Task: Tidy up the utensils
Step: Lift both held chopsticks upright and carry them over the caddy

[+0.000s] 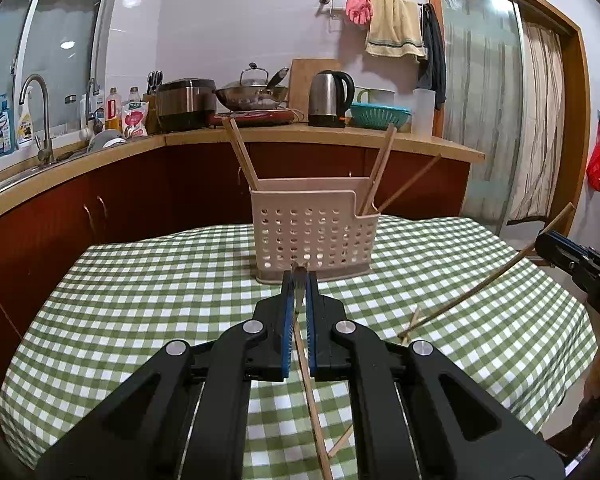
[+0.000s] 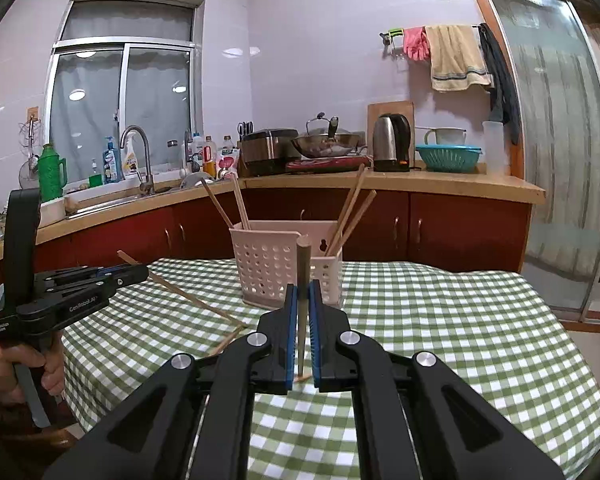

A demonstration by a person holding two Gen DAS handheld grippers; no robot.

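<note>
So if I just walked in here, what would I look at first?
Probably the two black grippers, because each is shut on a wooden chopstick: the left gripper holds one chopstick slanting down toward the table, and the right gripper holds another chopstick almost upright. Next is the pale holder with holes, standing mid-table on the green checked tablecloth with more chopsticks poking out.

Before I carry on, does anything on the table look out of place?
One loose chopstick lies flat on the checked tablecloth, outside the perforated holder. Each hand-held gripper, left and right, is shut on a chopstick. Nothing looks spilled or broken.
</note>
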